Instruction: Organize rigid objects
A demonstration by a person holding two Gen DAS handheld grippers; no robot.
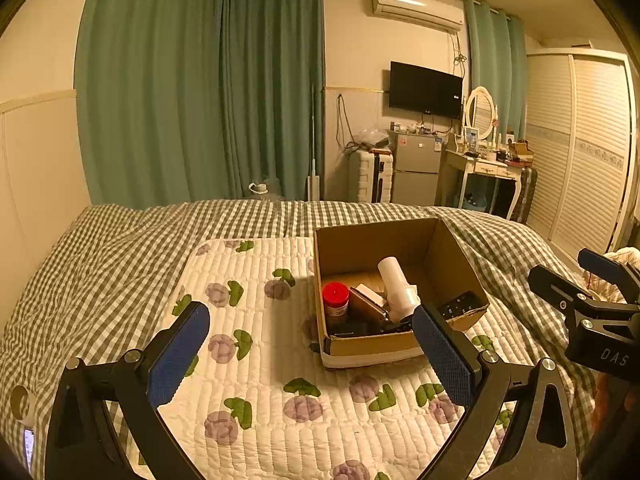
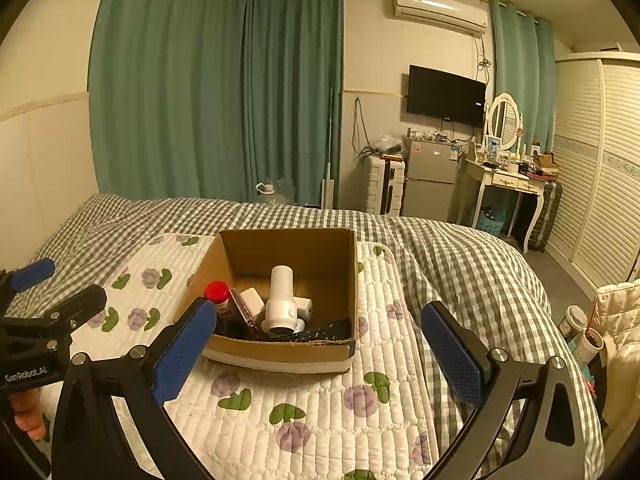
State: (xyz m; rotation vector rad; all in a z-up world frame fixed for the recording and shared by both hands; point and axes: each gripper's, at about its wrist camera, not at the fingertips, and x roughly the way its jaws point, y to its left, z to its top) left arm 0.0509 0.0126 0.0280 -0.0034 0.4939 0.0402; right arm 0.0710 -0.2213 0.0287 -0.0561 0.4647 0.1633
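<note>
An open cardboard box (image 1: 448, 256) (image 2: 340, 264) sits on a white quilted mat with purple flowers (image 1: 256, 360) (image 2: 320, 400) on the bed. Inside lie a red-capped jar (image 1: 335, 300) (image 2: 218, 294), a white cylindrical device (image 1: 396, 284) (image 2: 281, 300), a brown flat case (image 1: 366, 306), a small white block (image 2: 252, 300) and a black remote (image 1: 460, 304) (image 2: 324, 330). My left gripper (image 1: 312, 356) is open and empty, in front of the box. My right gripper (image 2: 320, 360) is open and empty, also just before the box. Each gripper shows at the edge of the other's view.
A green-and-white checked duvet (image 1: 120, 248) (image 2: 460, 264) covers the bed. A roll of tape (image 1: 20, 404) and a phone (image 1: 29, 448) lie at the bed's left edge. Paper cups (image 2: 588, 340) stand at the right. Curtains, fridge, dresser and wardrobe stand beyond.
</note>
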